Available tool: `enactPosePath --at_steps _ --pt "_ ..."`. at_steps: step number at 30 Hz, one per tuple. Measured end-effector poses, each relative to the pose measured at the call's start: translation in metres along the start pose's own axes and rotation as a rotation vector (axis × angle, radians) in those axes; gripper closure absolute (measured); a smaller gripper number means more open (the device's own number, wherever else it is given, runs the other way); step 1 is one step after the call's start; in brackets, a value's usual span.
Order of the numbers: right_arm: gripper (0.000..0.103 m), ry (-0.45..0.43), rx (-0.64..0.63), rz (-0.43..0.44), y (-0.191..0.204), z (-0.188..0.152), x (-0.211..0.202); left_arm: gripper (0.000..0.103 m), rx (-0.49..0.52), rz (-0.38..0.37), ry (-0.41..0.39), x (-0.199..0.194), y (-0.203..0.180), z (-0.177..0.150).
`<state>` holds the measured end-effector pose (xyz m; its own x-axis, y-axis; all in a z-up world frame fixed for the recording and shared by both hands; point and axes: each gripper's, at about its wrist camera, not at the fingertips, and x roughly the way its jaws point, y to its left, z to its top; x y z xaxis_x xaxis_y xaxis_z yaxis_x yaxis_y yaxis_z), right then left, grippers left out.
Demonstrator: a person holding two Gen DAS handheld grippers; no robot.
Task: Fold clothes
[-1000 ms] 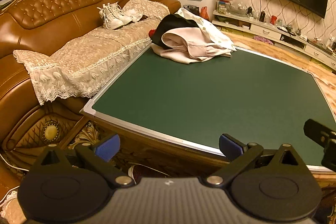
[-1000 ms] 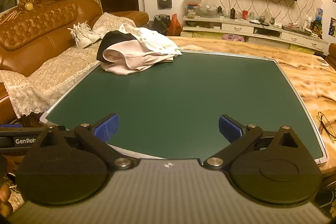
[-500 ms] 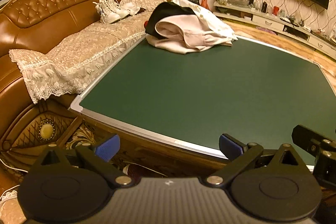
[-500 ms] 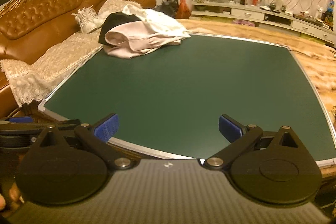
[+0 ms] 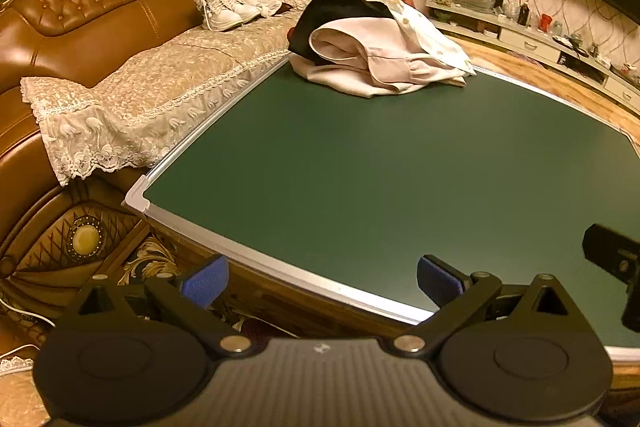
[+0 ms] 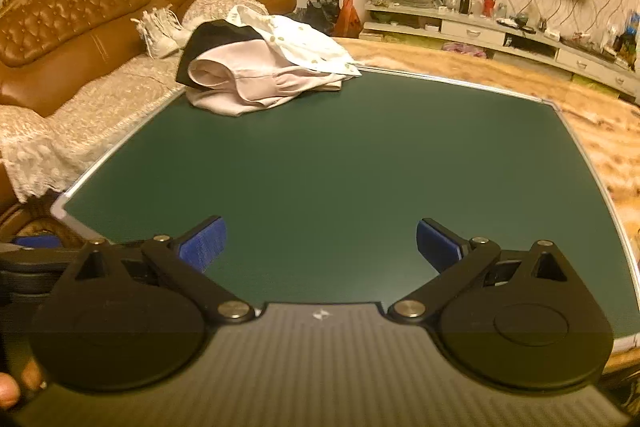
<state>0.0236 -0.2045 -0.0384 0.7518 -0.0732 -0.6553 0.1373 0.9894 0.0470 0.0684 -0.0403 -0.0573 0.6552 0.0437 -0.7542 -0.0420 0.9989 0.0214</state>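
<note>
A pile of clothes point(image 5: 376, 55) lies at the far left corner of the green mat point(image 5: 380, 179): a pink garment, a black one point(image 5: 340, 7) and a white dotted shirt point(image 5: 416, 27). The pile also shows in the right wrist view point(image 6: 260, 75) on the mat point(image 6: 340, 167). My left gripper point(image 5: 320, 281) is open and empty at the mat's near left edge. My right gripper point(image 6: 318, 243) is open and empty over the mat's near edge. Both are far from the pile.
A brown leather sofa point(image 5: 80, 27) with a lace cover stands left of the table, with white shoes point(image 5: 224, 7) on it. A TV cabinet point(image 6: 500, 35) with small items lines the far wall. Part of the right gripper point(image 5: 612, 259) shows at the left view's right edge.
Both grippers have moved forward toward the table, so the mat and the clothes pile look nearer and larger. Both grippers have stayed open.
</note>
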Motion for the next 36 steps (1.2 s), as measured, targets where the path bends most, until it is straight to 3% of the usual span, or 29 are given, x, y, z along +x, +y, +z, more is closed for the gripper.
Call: enactPosePath --at_steps 30,36 --pt "0.000 0.052 0.000 0.102 0.002 0.007 0.036 0.000 0.002 0.049 0.015 0.029 -0.008 0.008" --pt "0.000 0.065 0.011 0.087 0.000 0.007 0.039 0.000 0.000 0.046 0.012 0.032 -0.009 0.008"
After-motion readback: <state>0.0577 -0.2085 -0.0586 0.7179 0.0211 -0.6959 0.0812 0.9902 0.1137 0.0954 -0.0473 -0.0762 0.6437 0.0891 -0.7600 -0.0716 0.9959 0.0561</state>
